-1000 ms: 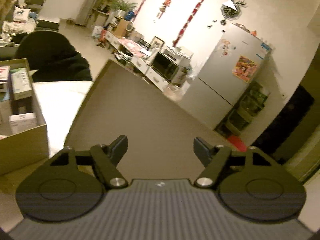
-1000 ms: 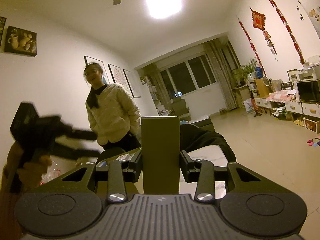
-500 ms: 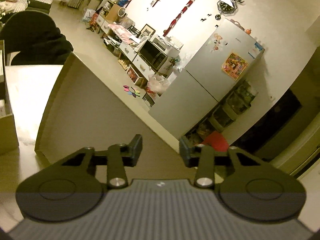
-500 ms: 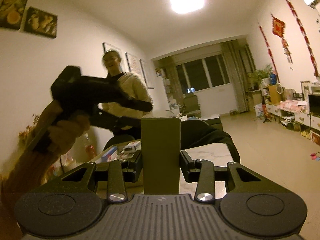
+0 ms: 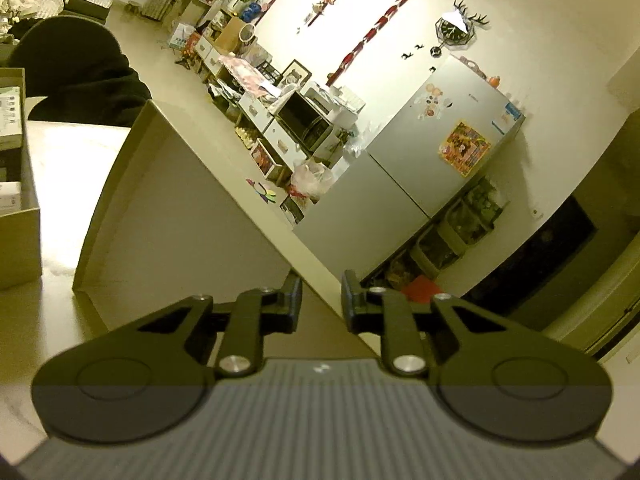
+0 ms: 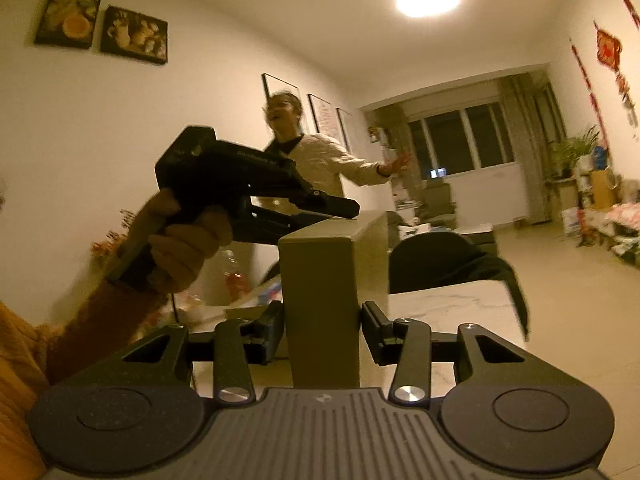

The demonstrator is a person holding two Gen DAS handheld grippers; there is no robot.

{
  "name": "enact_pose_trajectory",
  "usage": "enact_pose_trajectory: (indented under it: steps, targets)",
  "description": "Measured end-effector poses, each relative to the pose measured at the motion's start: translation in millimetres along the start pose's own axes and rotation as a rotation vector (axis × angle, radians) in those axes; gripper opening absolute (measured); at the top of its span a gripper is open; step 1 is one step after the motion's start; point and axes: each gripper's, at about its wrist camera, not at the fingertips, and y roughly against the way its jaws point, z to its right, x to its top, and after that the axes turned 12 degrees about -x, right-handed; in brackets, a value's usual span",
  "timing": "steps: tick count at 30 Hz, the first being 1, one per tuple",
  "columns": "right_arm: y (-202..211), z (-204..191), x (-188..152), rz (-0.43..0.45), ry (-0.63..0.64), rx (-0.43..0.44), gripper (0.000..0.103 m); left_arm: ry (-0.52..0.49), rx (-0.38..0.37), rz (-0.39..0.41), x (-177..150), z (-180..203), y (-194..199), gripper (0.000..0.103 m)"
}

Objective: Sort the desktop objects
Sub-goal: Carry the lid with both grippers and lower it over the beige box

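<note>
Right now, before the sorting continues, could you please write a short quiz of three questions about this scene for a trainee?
1. True or false: the right tongs are clamped on the tan box.
2. What stands against the far wall in the left wrist view? A: fridge. B: bicycle. C: piano.
3. Fill in: in the right wrist view, the left tongs reach the box at its ____ end.

Key: 1 true; 2 A; 3 top.

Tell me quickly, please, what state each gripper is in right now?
Left gripper: closing on the top edge of the tan box; contact cannot be told.
Right gripper: shut on the tan box, held upright.
</note>
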Motion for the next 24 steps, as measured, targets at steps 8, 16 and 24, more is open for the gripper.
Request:
enact_pose_trajectory:
  steps: [8,16,24]
  targets:
    - [5,30,6,0.058,-0.203,0.191,0.058,0.022,-0.020,0.032,-8,-5,29,0.020]
    - [-28,57,-6,-0.025,-0.367,0.187,0.065,0.041,-0.024,0.058,-17,-9,59,0.021]
    - [-82,68,-30,-0.171,-0.451,0.162,0.065,0.095,-0.043,0.081,-30,-21,87,0.022]
